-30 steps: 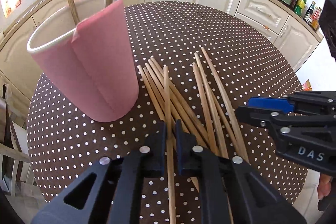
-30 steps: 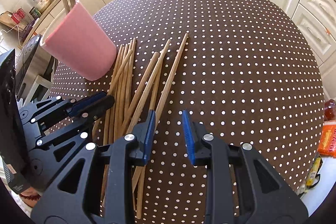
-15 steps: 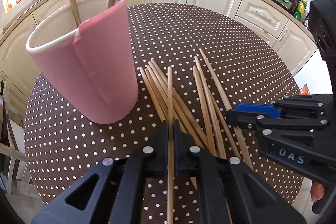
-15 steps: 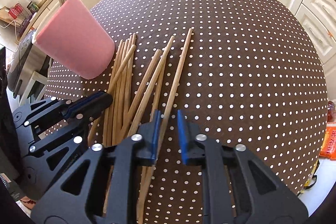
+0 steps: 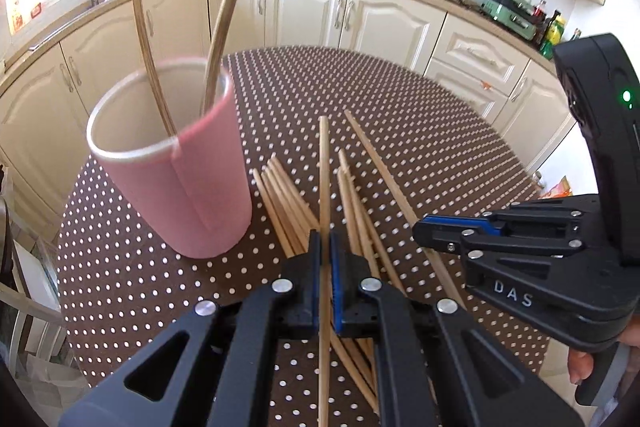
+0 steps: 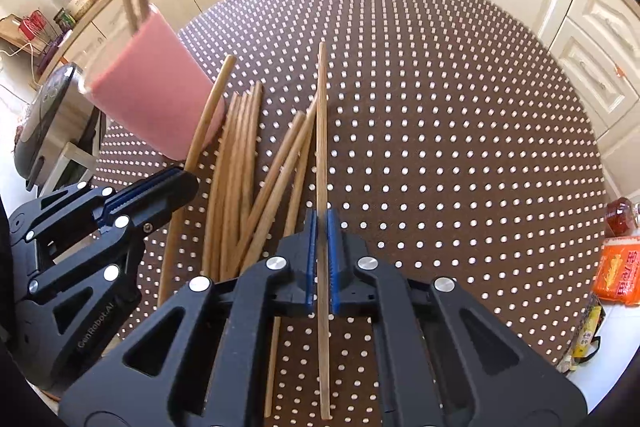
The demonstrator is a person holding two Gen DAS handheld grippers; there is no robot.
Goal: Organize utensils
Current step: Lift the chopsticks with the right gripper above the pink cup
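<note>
Your left gripper [image 5: 325, 259] is clenched on 1 chopstick [image 5: 324, 163], lifted just right of the cup [image 5: 176, 179]. Your right gripper [image 6: 321, 247] pinches another stick [image 6: 321, 131] farther right. Each is gripped mid-length, probably for balance. The pile [image 6: 236, 167] lies beside the cup; 2 sticks [image 5: 224, 19] stand inside.

two close wrist views down across the same dotted table [image 5: 400, 115] and pink cup [image 6: 156, 99]
</note>
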